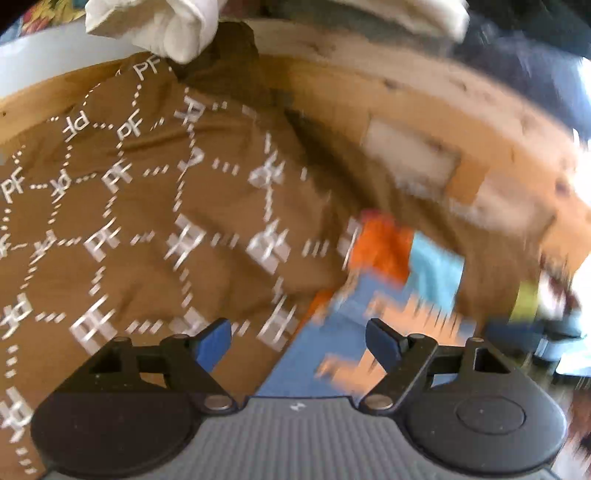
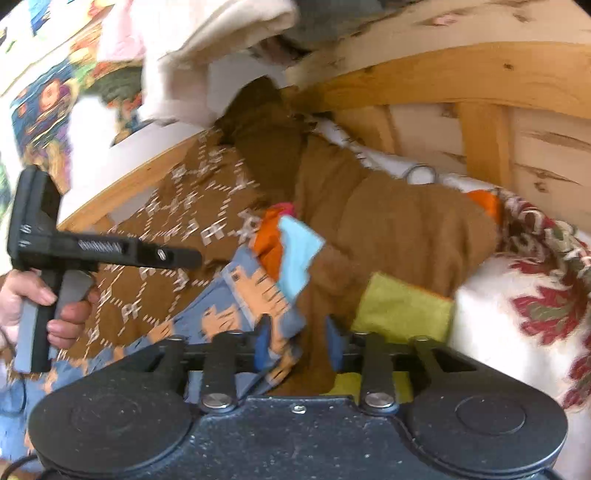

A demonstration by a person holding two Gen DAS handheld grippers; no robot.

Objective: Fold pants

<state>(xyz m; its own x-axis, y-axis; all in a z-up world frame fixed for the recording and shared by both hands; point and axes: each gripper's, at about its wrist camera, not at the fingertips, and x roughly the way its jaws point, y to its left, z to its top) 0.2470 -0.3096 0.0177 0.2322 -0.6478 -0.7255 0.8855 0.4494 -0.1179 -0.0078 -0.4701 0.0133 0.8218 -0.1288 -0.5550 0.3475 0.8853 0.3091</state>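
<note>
Through my left wrist camera, my left gripper (image 1: 298, 338) stands with its jaws wide apart and nothing pressed between the blue pads (image 1: 213, 343). The brown pants (image 1: 147, 206), printed with white dotted diamonds and letters, spread from nine o'clock across to the centre, on a patchwork quilt (image 1: 399, 280) whose orange, light blue and blue pieces show from the centre toward five o'clock. A white cloth (image 1: 159, 26) hangs in at eleven o'clock, touching the pants' far end. Behind runs a wooden bed frame (image 1: 424, 92). The right half of this view is blurred.

Through my right wrist camera, my right gripper (image 2: 300, 341) has its jaws partly apart; quilt and brown fabric lie between the pads, but I cannot tell whether they press on it. The pants run from eight o'clock up to twelve, then fold across toward two o'clock. At nine o'clock my left hand (image 2: 40, 306) grips the black handle of the other gripper, which reaches over the printed fabric. A flowered pillow (image 2: 517, 302) sits at four o'clock.
</note>
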